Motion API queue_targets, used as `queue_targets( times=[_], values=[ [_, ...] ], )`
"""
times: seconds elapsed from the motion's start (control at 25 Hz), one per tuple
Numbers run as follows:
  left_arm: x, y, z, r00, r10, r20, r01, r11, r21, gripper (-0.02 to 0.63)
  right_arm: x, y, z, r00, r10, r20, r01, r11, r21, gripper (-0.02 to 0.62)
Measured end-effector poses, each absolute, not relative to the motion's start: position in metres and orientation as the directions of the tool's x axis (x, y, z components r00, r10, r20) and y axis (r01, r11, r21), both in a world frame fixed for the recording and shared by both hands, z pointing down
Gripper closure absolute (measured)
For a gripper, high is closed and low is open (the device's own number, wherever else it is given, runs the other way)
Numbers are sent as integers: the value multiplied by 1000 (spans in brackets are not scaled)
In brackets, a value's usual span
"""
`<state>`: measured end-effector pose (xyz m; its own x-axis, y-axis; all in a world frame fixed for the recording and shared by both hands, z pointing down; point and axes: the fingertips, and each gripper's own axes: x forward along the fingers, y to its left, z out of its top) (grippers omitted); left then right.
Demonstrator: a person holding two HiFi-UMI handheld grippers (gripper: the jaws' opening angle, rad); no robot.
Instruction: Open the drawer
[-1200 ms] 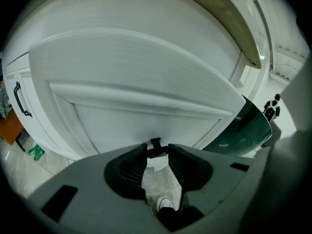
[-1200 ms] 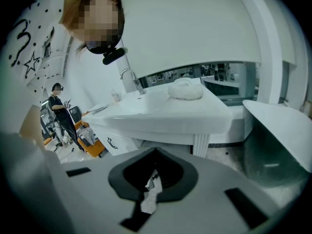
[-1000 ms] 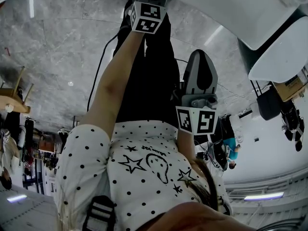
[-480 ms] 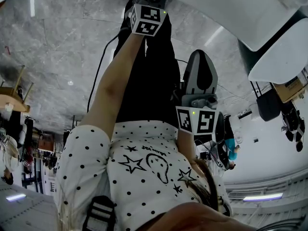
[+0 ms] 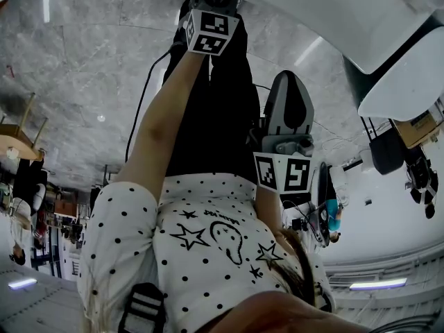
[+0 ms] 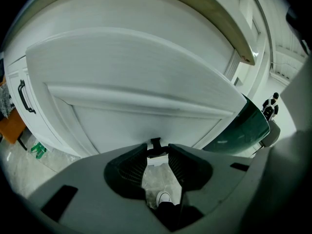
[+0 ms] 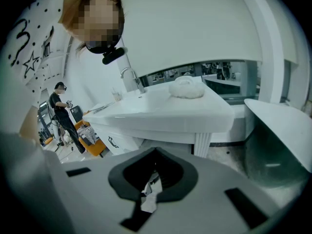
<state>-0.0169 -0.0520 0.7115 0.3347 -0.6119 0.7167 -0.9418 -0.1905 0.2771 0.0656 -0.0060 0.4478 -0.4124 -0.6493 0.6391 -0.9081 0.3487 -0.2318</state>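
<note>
A white drawer front (image 6: 136, 96) fills the left gripper view, with a small black handle (image 6: 156, 143) on it. My left gripper (image 6: 156, 150) has its two tips closed on that handle. In the head view only its marker cube (image 5: 210, 32) shows, at the end of an outstretched arm, and the jaws are hidden. My right gripper (image 7: 155, 154) is shut with nothing between its fingers. It is held near the person's body (image 5: 286, 116) and looks toward a white counter (image 7: 195, 113), away from the drawer.
A second black handle (image 6: 24, 97) sits on the cabinet to the left. A dark green glass panel (image 6: 246, 126) stands right of the drawer. The counter carries a faucet (image 7: 130, 77) and a white bundle (image 7: 187, 87). A person (image 7: 62, 115) stands by orange furniture (image 7: 92, 146).
The left gripper's marker cube has drifted very slightly down in the head view. The right gripper has not moved.
</note>
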Motion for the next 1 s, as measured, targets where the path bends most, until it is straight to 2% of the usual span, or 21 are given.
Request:
queue_targets(
  times=[1.0],
  values=[
    [-14, -15, 716, 339, -585, 737, -940, -177, 292, 466, 60, 3, 451, -433, -632, 642, -897, 374, -237, 581]
  ],
)
